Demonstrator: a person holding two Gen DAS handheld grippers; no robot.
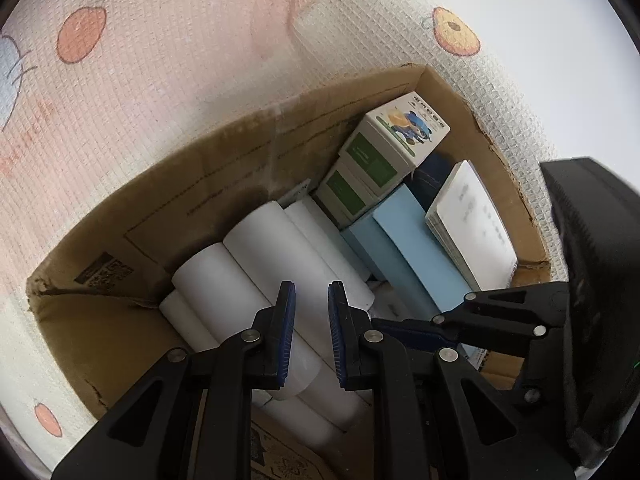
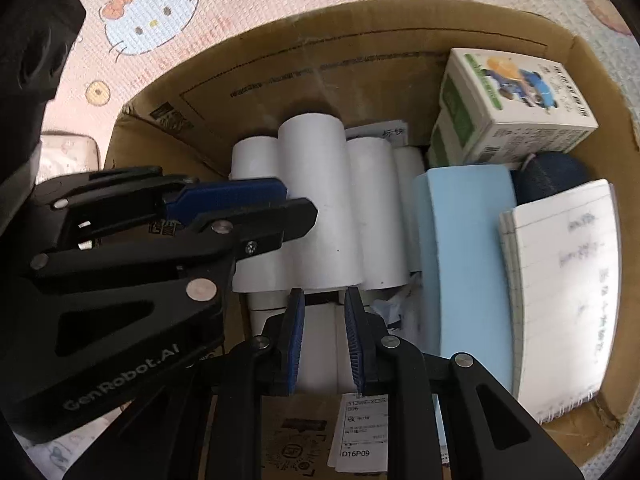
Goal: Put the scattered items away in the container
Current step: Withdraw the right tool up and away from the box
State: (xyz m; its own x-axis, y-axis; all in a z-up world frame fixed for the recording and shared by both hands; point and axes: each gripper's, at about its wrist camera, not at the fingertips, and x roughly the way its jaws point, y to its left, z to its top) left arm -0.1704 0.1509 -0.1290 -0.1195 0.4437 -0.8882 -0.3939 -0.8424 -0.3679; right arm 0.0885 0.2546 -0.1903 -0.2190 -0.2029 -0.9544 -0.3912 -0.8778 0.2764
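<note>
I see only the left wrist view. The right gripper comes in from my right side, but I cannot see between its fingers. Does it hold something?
Observer: No. The right gripper is open, with nothing between its pads, above a white roll.
Operator: Is the white pad at the right a notebook?
Observer: Yes. The notebook has a spiral wire binding along its near edge.
Operator: What is on the carton's near wall?
Observer: A white shipping label that reads D16P09.
</note>
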